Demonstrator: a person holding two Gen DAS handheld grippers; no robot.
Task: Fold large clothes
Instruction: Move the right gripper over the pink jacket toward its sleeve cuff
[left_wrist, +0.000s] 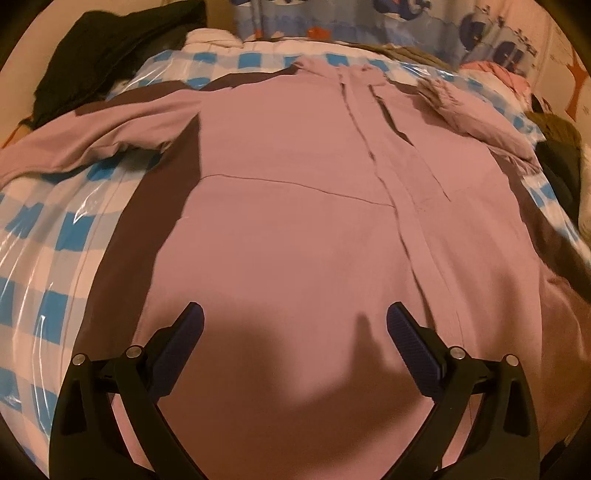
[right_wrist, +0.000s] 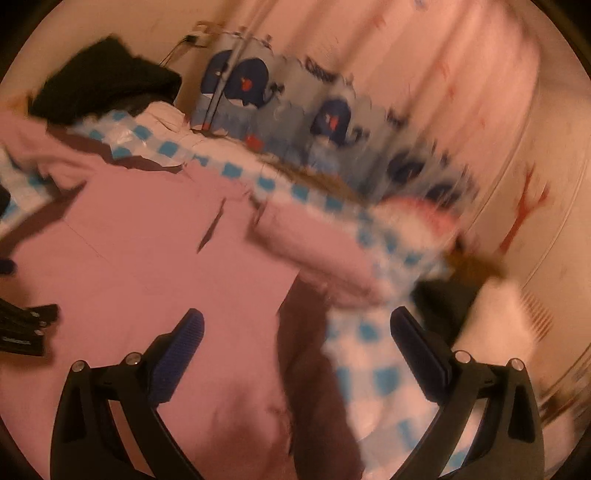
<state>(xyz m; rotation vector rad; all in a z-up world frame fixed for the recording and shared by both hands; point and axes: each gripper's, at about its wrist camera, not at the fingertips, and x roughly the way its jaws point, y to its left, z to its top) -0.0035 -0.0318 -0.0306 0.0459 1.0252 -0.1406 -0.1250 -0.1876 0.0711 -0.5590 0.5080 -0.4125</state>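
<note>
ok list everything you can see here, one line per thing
pink garment: one, dusty pink, spread flat on the bed, front placket up
checked cover: one, blue and white under clear plastic, beneath the garment
dark garment: one, black, heaped at the far left of the bed
whale-print fabric: one, blue and navy, hanging behind the bed
pink bundle: one, pink, far right edge
left gripper: one, black with blue pads, open above the garment's lower part
right gripper: one, black with blue pads, open over the garment's right edge
</note>
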